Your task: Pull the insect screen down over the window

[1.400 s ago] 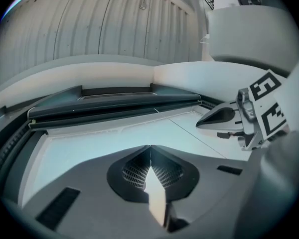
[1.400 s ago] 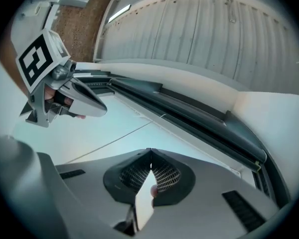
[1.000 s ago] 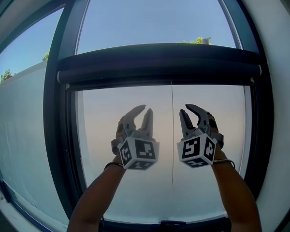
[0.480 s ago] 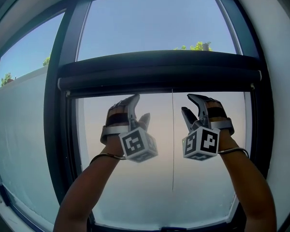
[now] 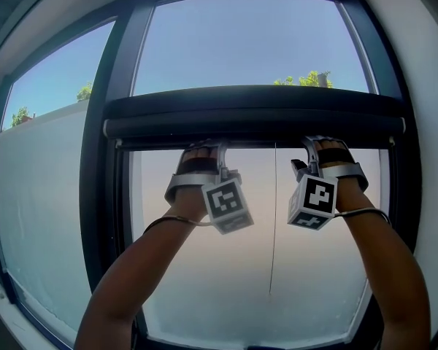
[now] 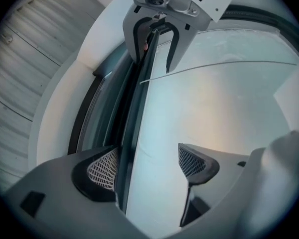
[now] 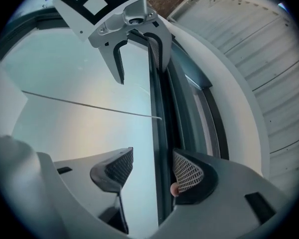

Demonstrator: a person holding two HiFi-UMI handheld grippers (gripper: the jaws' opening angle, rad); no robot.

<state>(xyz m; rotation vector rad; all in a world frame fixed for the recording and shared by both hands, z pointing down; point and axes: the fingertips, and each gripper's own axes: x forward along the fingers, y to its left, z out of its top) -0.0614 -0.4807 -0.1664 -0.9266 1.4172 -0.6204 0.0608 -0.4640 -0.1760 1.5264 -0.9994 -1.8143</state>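
Free room under the dark screen bar point(image 5: 255, 115), just 1 thin cord point(image 5: 272, 232) down the frosted pane point(image 5: 226, 283)

The insect screen point(image 5: 255, 126) was rolled up, a dark tube lying level across the window point(image 5: 124, 86) with a pale cap at each end. It sat right under the crossbar that split the glass, not yet pulled down. Its slim dark bottom rail point(image 5: 266, 144) was tucked tight beneath the roll. A thin pull cord point(image 5: 271, 217) hung straight down from the rail over the frosted lower pane point(image 5: 226, 290). The upper pane point(image 5: 241, 42) was clear, and the frame was dark.
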